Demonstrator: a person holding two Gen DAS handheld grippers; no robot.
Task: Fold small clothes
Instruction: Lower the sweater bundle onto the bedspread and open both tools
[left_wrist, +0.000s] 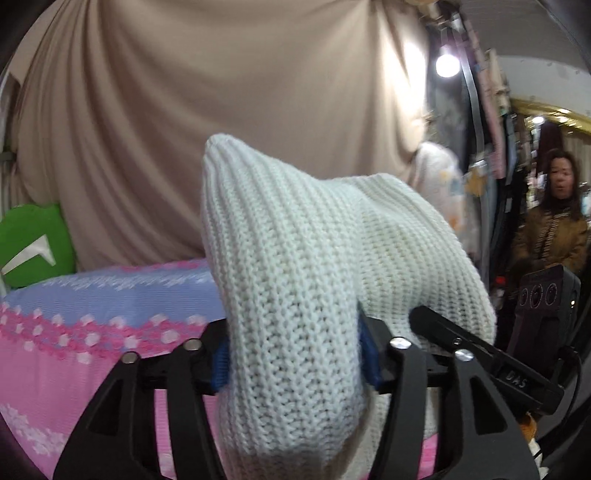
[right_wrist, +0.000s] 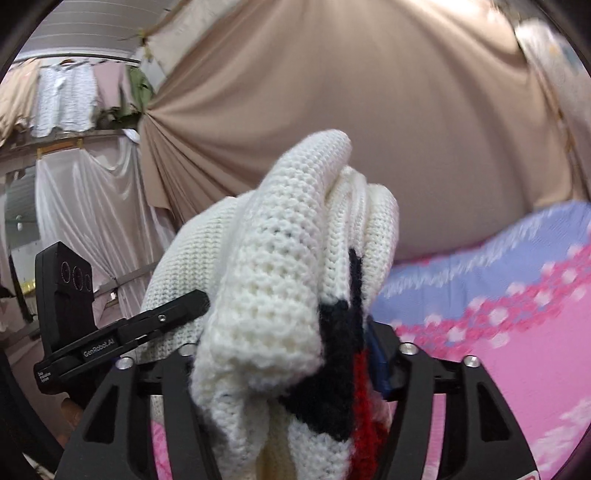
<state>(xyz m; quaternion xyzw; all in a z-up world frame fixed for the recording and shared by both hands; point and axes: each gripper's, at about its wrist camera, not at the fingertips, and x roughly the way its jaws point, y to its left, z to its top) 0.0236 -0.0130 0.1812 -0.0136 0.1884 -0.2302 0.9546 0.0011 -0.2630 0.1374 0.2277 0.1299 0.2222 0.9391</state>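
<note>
A white knit sweater (left_wrist: 295, 258) with a navy and red patch (right_wrist: 340, 354) is bunched up and held off the pink and blue patterned cloth (left_wrist: 74, 332). My left gripper (left_wrist: 295, 354) is shut on a thick fold of it, blue pads pressed on both sides. My right gripper (right_wrist: 284, 365) is shut on another bunch of the same sweater (right_wrist: 280, 266), by the navy and red patch. Each gripper shows in the other's view: the right one at the right edge (left_wrist: 491, 354), the left one at the left (right_wrist: 122, 328). The fingertips are hidden by the knit.
The pink and blue cloth (right_wrist: 498, 332) covers the surface below. A beige curtain (left_wrist: 221, 110) hangs behind. A green cushion (left_wrist: 33, 243) sits far left. A woman (left_wrist: 557, 218) stands at the right. Clothes hang on a rail (right_wrist: 66, 96) at the upper left.
</note>
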